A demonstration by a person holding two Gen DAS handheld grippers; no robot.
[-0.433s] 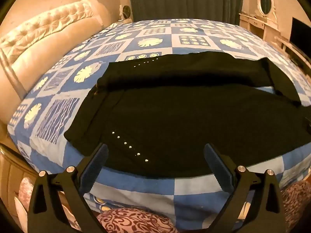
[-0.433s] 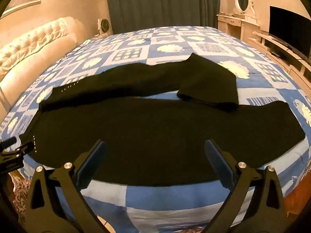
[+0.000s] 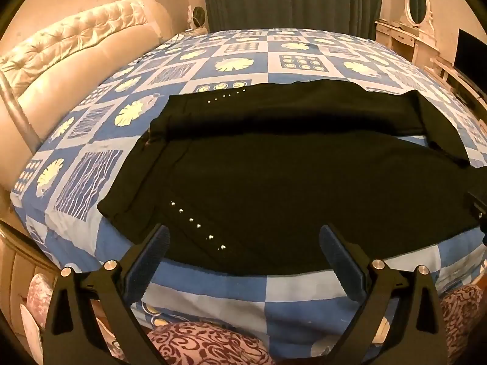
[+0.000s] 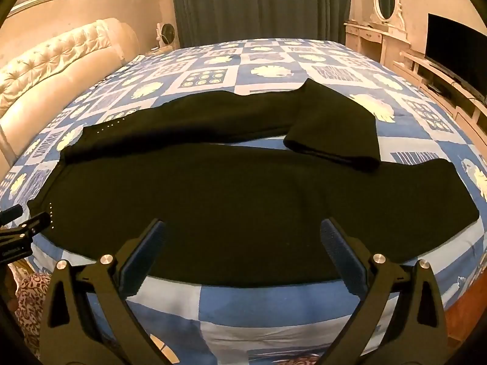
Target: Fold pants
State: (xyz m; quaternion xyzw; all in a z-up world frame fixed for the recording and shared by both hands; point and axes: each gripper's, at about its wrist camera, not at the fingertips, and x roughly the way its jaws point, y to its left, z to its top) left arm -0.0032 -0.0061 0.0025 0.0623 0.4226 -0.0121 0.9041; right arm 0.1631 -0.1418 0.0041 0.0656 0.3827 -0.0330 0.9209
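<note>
Left wrist view first: the left gripper (image 3: pixel 243 252) hangs with its jaws wide apart, holding nothing, right over the near edge of the black pants (image 3: pixel 289 182). Those pants lie spread across the blue checked bedspread (image 3: pixel 243 60), waistband end toward the padded headboard (image 3: pixel 76 48). A row of shiny studs (image 3: pixel 197 226) sits just beyond the left finger. Compared with the frame a moment ago, almost nothing has shifted here: same hover, same spread jaws, cloth undisturbed. The one newcomer is the right gripper's (image 3: pixel 478 210) tip, nosing in on the side away from the headboard.

Over to the right wrist view: the right gripper (image 4: pixel 243 252) is also gaping, empty, above the near leg of the pants (image 4: pixel 243 206). The far leg runs alongside, and its cuff (image 4: pixel 334 133) is doubled back on itself at the end away from the headboard (image 4: pixel 61 54). The left gripper (image 4: pixel 24 228) shows at the headboard-side edge, a touch more of it than before, so the two tools look slightly closer together.

My read: no fold has begun. Both claws are lining up on the near edge, and that flipped cuff probably wants flattening before the legs go together.
</note>
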